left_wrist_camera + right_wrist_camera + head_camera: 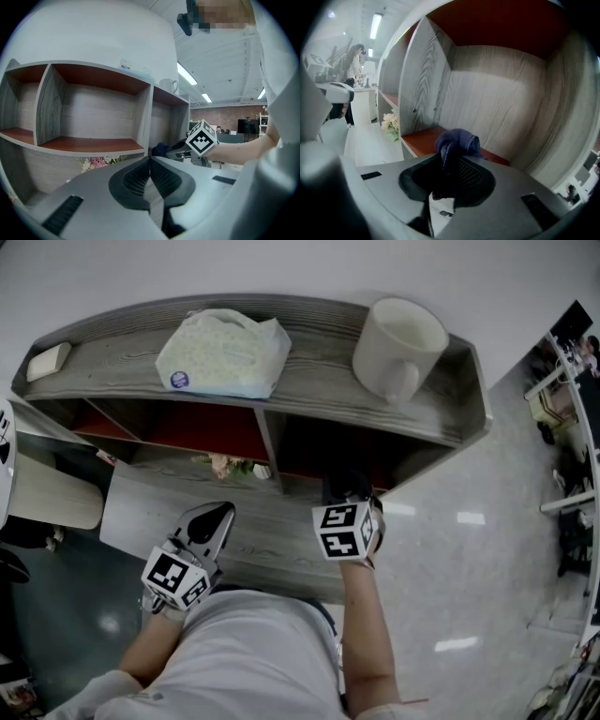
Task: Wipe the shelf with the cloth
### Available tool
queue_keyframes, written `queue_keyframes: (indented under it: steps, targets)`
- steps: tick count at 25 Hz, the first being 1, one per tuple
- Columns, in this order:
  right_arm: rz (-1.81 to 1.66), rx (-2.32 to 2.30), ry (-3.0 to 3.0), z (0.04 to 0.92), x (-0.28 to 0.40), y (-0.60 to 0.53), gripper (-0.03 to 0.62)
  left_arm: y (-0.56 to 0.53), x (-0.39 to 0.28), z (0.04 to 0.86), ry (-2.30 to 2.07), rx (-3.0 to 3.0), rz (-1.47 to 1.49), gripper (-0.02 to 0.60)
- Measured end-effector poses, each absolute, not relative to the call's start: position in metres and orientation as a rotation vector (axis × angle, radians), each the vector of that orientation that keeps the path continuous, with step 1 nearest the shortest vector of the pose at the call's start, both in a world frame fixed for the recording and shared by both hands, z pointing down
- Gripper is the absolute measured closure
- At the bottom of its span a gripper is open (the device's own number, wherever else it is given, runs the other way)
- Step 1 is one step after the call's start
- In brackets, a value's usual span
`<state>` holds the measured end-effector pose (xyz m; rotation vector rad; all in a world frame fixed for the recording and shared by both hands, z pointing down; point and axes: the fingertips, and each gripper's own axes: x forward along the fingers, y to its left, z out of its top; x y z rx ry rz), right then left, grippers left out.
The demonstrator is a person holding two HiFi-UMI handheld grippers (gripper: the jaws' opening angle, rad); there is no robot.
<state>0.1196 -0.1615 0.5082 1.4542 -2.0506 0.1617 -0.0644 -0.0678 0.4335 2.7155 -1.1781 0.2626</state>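
The grey wooden shelf (319,381) has open compartments with red-brown floors (423,140). My right gripper (447,161) is shut on a dark blue cloth (458,140), bunched up between its jaws. It reaches into the lower right compartment, just above that floor. In the head view the right gripper (351,499) points into that same opening, its marker cube just outside, and the cloth (345,486) is a dark lump at the opening. My left gripper (221,514) hangs in front of the shelf, left of the right one. Its jaws (150,160) are shut with nothing between them.
On top of the shelf lie a tissue pack (225,352), a large white mug (398,343) and a small pale block (49,360). Pink flowers (230,465) sit on the lower ledge left of the right compartment. Desks and a person (357,58) stand far off.
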Motion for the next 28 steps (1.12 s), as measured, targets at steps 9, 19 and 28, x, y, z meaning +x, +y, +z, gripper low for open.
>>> queue_keyframes:
  steps: [9, 19, 28]
  targets:
    - [0.248, 1.651, -1.906, 0.507, 0.182, -0.143, 0.513, -0.066, -0.054, 0.437, -1.121, 2.743, 0.29, 0.566]
    - [0.203, 1.709, -1.739, 0.508, 0.186, -0.166, 0.513, -0.069, -0.052, 0.442, -1.085, 2.746, 0.314, 0.566]
    - [0.19, 1.687, -1.663, 0.507, 0.188, -0.198, 0.514, -0.077, -0.051, 0.445, -1.067, 2.743, 0.316, 0.566]
